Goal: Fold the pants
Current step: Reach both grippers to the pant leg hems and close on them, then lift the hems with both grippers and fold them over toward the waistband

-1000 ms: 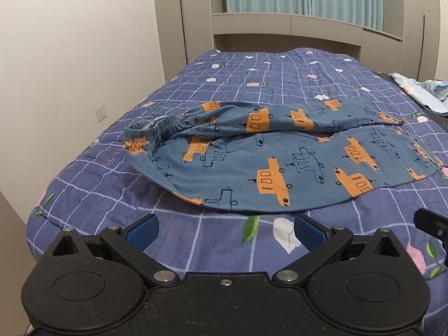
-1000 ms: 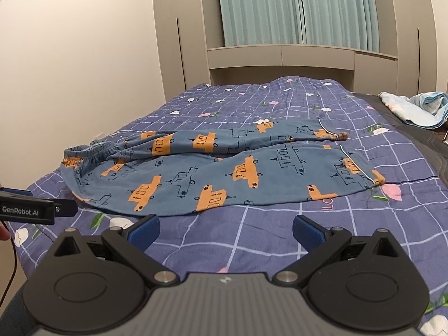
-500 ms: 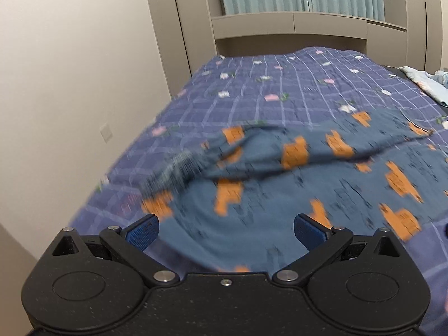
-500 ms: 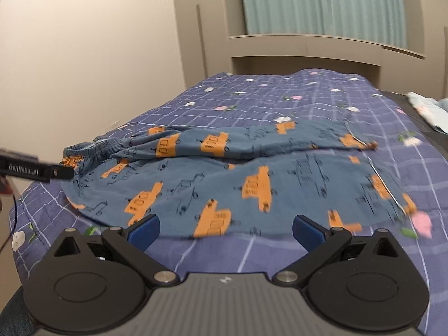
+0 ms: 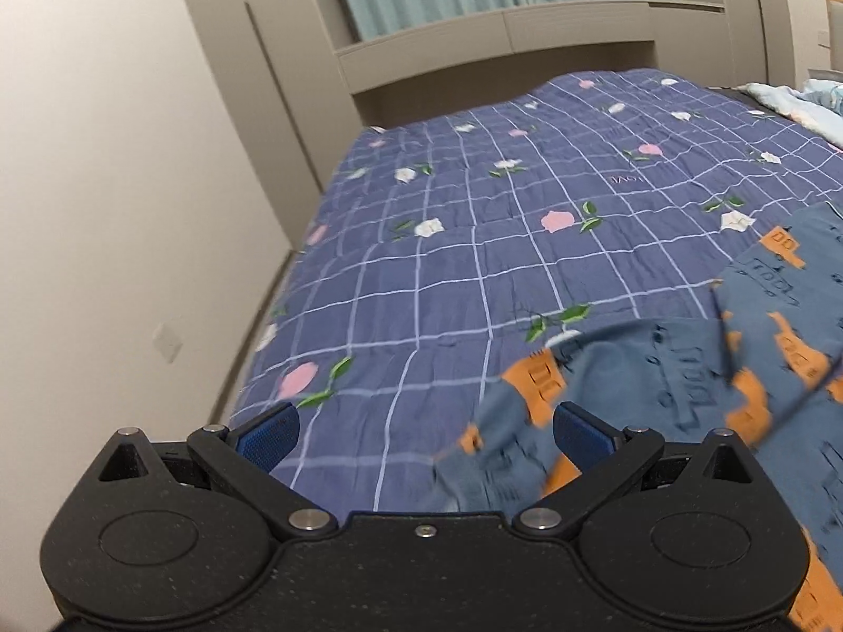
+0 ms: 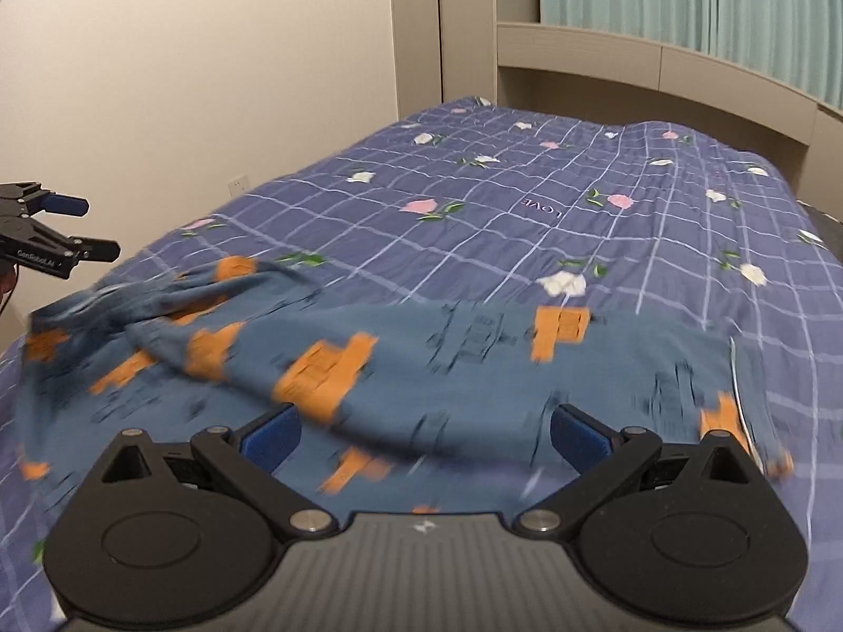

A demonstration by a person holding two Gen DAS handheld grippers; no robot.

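Observation:
Blue pants with orange car prints [image 6: 421, 363] lie spread across the near part of the bed, waistband to the left. In the left wrist view the pants [image 5: 685, 368] fill the lower right, blurred. My left gripper [image 5: 424, 434] is open and empty, low over the waistband end; it also shows at the left edge of the right wrist view [image 6: 58, 250]. My right gripper [image 6: 424, 434] is open and empty, close above the pants' near edge, toward the leg end.
The bed has a purple checked quilt with flowers [image 5: 527, 200]. A beige wall [image 5: 105, 184] runs along the left side. A headboard shelf [image 6: 658, 68] and teal curtains stand at the far end. A light bundle of cloth [image 5: 790, 97] lies at the far right.
Both grippers have moved forward and down toward the pants. The left one has swung left to the waistband end. Both stay open.

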